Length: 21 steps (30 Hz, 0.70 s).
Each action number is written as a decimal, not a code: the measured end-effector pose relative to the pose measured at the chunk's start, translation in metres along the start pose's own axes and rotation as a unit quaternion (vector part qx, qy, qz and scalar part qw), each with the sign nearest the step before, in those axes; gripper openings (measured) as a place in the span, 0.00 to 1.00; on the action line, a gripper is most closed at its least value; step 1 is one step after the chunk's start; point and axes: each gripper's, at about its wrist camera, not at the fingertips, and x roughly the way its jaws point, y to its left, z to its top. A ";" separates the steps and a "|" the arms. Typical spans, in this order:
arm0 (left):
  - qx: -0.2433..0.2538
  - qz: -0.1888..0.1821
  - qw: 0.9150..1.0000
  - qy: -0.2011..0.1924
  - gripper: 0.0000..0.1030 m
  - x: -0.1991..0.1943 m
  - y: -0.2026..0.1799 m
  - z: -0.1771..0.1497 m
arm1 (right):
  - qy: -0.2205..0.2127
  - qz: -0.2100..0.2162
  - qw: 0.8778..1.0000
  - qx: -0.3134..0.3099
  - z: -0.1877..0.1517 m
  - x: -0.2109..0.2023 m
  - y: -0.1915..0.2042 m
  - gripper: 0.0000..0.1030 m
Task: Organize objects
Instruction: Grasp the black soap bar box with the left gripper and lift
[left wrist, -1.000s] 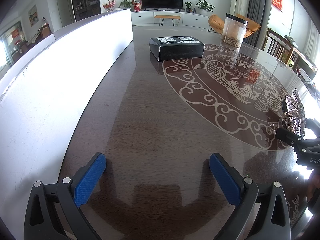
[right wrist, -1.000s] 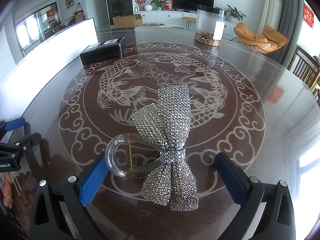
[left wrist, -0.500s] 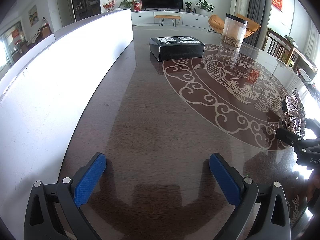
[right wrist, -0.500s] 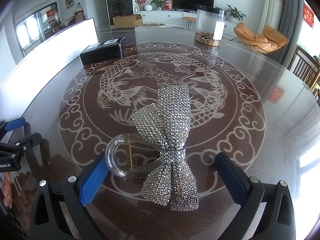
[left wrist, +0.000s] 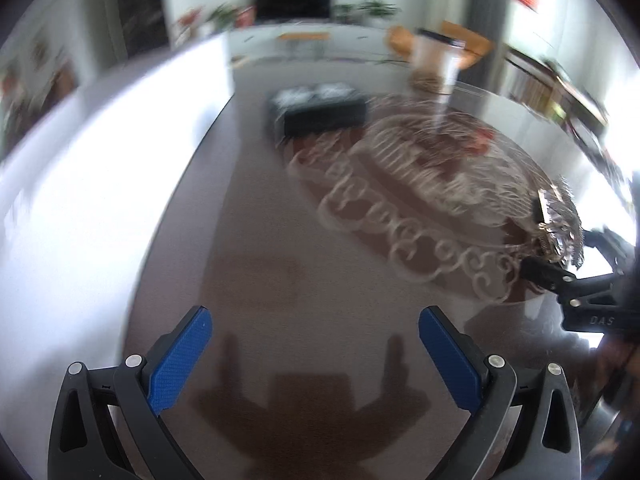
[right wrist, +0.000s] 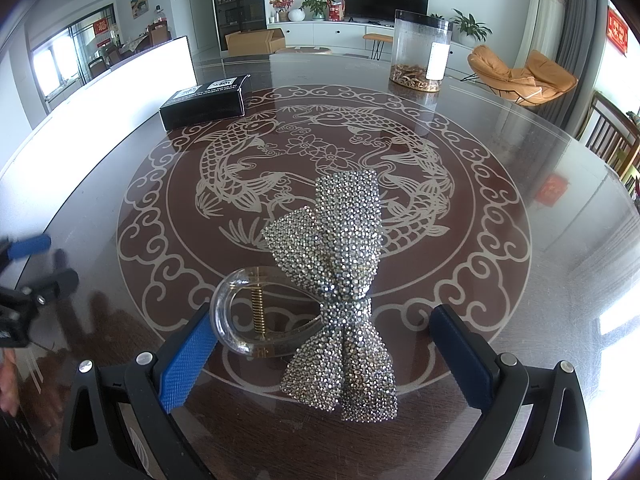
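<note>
Dark glossy round table [right wrist: 560,208] with a pale carp-and-cloud pattern is filling both views, with a living room lying beyond it. On it, one rhinestone-covered bow hair clip with a clear plastic loop and brass spring [right wrist: 332,280] is lying between the spread blue-padded fingers of the right gripper [right wrist: 320,350], which is sitting low and level over the glass, released and grasping nothing; the clear loop is lying just beside its left pad, whether touching I cannot tell. The left gripper [left wrist: 316,356] is likewise hanging wide apart over bare tabletop, gripping nothing, its own view smeared by blur.

Ahead and to the left of the right gripper, one black rectangular box with white labels [right wrist: 204,102] is resting on the table; further ahead and to the right, one clear cylindrical jar with brown contents [right wrist: 420,52] is standing upright. Only the right view is giving the clip sharply and whole; the left view is catching it at its far right edge [left wrist: 558,224], behind the other gripper's black frame. A white panel [left wrist: 80,200] is running along the left side.
</note>
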 end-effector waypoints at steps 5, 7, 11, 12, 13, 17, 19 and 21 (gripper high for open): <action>0.170 0.033 0.985 -0.008 1.00 0.018 -0.025 0.055 | 0.000 0.000 1.000 0.000 0.000 0.000 0.000 1.00; 0.197 0.025 0.980 0.001 1.00 0.034 -0.030 0.084 | 0.000 0.001 1.000 0.000 0.000 0.000 0.000 1.00; 0.229 0.031 0.973 0.028 1.00 0.073 -0.034 0.133 | 0.000 0.002 1.000 -0.002 -0.001 -0.001 0.001 1.00; 0.235 0.039 0.971 0.034 1.00 0.086 -0.034 0.143 | 0.000 0.001 1.000 -0.003 -0.001 0.000 0.001 1.00; 0.241 0.057 0.968 0.041 1.00 0.102 -0.034 0.155 | 0.000 0.002 1.000 -0.002 0.000 0.001 0.001 1.00; 0.191 0.060 0.977 0.070 1.00 0.142 -0.014 0.187 | 0.000 0.002 1.000 -0.003 0.000 0.000 0.001 1.00; 0.136 0.007 0.988 0.078 1.00 0.153 0.000 0.200 | 0.000 0.002 1.000 -0.002 0.000 0.000 0.001 1.00; 0.106 -0.025 0.990 0.088 1.00 0.161 0.007 0.204 | -0.001 0.003 1.000 -0.001 0.000 0.000 0.001 1.00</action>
